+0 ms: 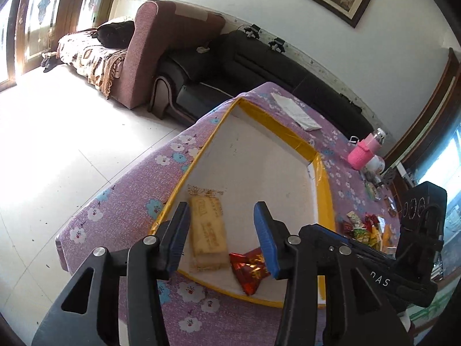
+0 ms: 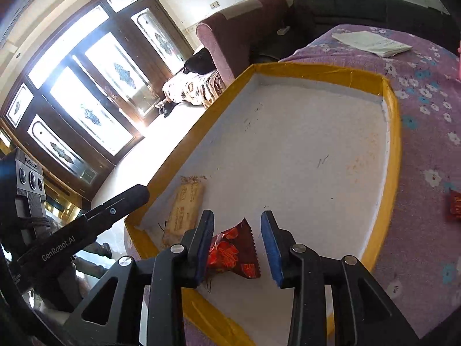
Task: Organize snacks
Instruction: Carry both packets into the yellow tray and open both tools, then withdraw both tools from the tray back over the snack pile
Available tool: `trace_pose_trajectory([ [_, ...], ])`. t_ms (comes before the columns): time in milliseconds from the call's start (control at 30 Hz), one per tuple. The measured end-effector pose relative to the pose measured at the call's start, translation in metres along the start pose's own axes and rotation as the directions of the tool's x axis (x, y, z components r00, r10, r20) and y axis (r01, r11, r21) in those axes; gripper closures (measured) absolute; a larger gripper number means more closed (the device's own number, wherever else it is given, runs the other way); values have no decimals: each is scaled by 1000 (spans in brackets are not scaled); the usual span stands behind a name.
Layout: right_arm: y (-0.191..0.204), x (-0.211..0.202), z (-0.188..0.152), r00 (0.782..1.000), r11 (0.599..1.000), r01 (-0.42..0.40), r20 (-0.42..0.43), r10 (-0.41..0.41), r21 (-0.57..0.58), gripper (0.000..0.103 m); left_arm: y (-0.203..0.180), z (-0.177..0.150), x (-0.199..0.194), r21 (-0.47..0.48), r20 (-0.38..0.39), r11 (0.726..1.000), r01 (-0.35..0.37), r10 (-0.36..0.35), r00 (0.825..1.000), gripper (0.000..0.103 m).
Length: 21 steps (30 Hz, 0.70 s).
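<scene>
A white tray with a yellow rim (image 1: pixel 198 155) (image 2: pixel 393 132) lies on the purple flowered tablecloth. In its near corner lie a tan biscuit packet (image 1: pixel 209 232) (image 2: pixel 184 212) and a red snack packet (image 1: pixel 249 269) (image 2: pixel 233 249). My left gripper (image 1: pixel 223 238) is open above the biscuit packet, holding nothing. My right gripper (image 2: pixel 237 248) is open above the red packet, which lies loose between its fingers. A pile of loose snacks (image 1: pixel 364 229) sits on the cloth right of the tray. Another red snack (image 2: pixel 454 209) lies beside the tray's right rim.
A pink bottle (image 1: pixel 364 151) and a white paper stack (image 1: pixel 296 111) (image 2: pixel 371 43) stand on the table beyond the tray. The table's left edge (image 1: pixel 121 181) drops to a tiled floor. Sofas stand behind.
</scene>
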State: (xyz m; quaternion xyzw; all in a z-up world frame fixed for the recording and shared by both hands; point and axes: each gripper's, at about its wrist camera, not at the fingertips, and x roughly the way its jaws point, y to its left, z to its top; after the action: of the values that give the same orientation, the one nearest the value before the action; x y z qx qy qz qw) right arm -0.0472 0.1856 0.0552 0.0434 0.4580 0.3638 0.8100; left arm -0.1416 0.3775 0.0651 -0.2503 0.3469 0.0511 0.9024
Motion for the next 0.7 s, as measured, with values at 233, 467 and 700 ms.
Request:
trace_pose_trajectory([
  [233, -15, -67, -30, 987, 999, 23, 159, -19, -26, 42, -39, -25, -27, 12, 63, 996, 87, -88, 994, 45],
  [467, -66, -109, -65, 963, 997, 70, 259, -79, 45, 39, -94, -49, -30, 114, 54, 989, 93, -100, 994, 44],
  [700, -121, -129, -93, 960, 984, 89, 250, -126, 156, 39, -163, -79, -10, 249, -63, 954, 169, -158, 985, 44],
])
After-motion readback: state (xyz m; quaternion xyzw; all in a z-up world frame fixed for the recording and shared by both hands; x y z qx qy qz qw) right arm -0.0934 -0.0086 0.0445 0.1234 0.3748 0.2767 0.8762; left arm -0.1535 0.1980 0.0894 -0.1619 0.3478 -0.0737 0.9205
